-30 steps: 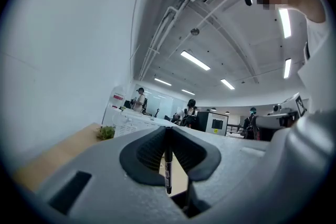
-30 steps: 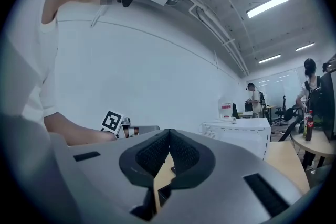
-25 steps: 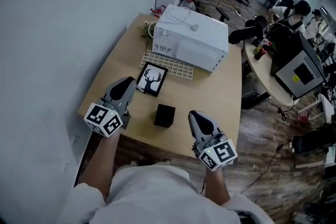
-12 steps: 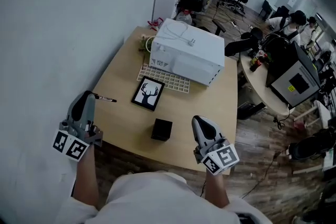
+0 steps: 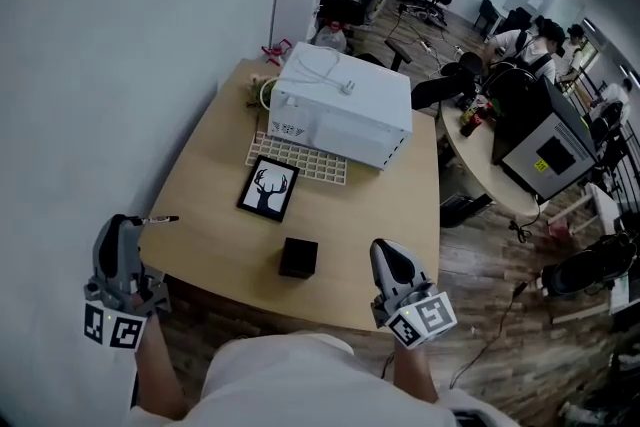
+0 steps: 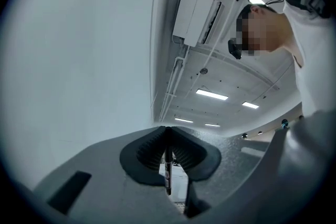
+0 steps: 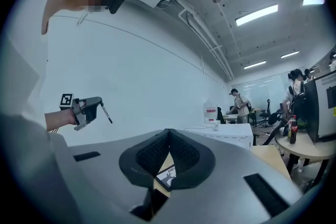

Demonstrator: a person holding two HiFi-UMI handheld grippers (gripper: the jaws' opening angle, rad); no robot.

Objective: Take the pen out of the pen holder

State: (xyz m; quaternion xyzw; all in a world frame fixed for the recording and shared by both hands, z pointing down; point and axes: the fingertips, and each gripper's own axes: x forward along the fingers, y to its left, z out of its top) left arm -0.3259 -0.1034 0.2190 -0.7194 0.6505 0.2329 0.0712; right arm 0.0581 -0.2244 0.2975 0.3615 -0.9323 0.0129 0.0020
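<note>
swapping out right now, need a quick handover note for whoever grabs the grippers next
Left gripper: shut on the pen, held in the air off the left edge of the table.
Right gripper: shut, nothing in it, over the near edge of the table.
Pen holder: black cube standing on the table near the front, between the two grippers.
Done: the pen is out of the holder.
Left: likely just putting the pen down on the table, if that is wanted.
</note>
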